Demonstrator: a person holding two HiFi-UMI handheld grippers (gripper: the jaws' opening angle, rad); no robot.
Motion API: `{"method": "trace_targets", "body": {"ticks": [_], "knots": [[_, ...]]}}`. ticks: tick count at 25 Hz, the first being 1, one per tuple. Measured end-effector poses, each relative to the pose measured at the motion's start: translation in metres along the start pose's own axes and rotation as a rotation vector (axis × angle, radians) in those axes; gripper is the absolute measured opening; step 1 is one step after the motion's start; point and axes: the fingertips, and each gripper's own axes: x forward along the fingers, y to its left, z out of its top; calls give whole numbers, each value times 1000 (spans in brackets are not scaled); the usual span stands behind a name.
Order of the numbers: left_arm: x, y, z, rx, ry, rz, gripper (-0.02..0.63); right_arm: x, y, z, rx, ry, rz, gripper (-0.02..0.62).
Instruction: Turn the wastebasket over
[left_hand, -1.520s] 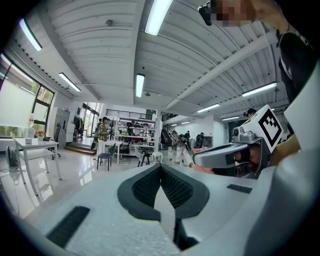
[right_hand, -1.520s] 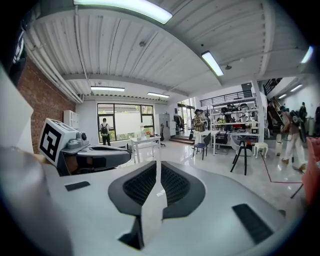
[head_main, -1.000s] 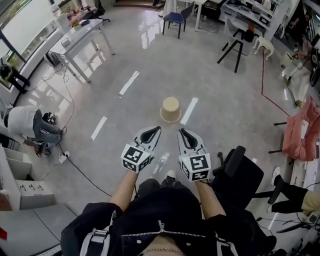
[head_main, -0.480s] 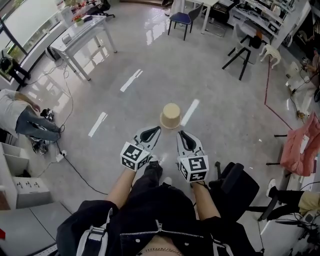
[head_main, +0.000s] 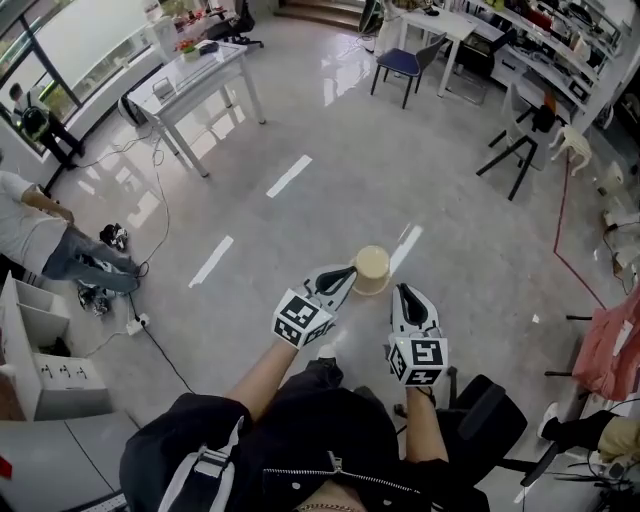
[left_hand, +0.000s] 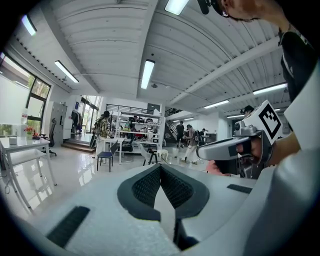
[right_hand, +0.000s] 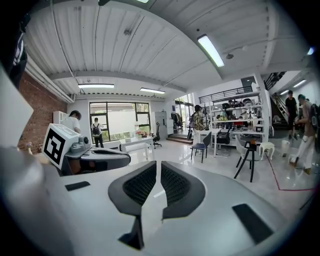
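The left hand-held gripper (head_main: 347, 272) and right hand-held gripper (head_main: 402, 291) are both clenched with nothing between the jaws, held out roughly level ahead of the person. Over the last second the person has walked forward. The wastebasket (head_main: 372, 270), which stood well ahead of the tips, now sits on the floor (head_main: 300, 230) just beyond them and between the two, with the left tip almost at its side. It appears to stand mouth down, base up, untouched. So the approach looks nearly done and the turning has not begun; the jaws would likely need to open to take its wall. Farther off stand a table (head_main: 205, 70) and a blue chair (head_main: 400, 62)
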Motion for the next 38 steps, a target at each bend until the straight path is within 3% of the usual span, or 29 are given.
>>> {"method": "trace_targets", "body": {"ticks": [5,13,27,34,38], "knots": [[12,39,-5,7,20,-27,5,34,1,-4,-6,27,-17,15],[64,70,-10,22,41,-64,5,74,-45,-3,-11,44,-50,15],[193,148,-34,26,93,-16,5,179,-184,-28,47,112,-72,15],[246,189,-94,30,89,-10,5,243,-226,-70,40,114,-96,23],[266,205,-154,31,89,-4,5,274,-234,-125,19,117,-75,23]]}}
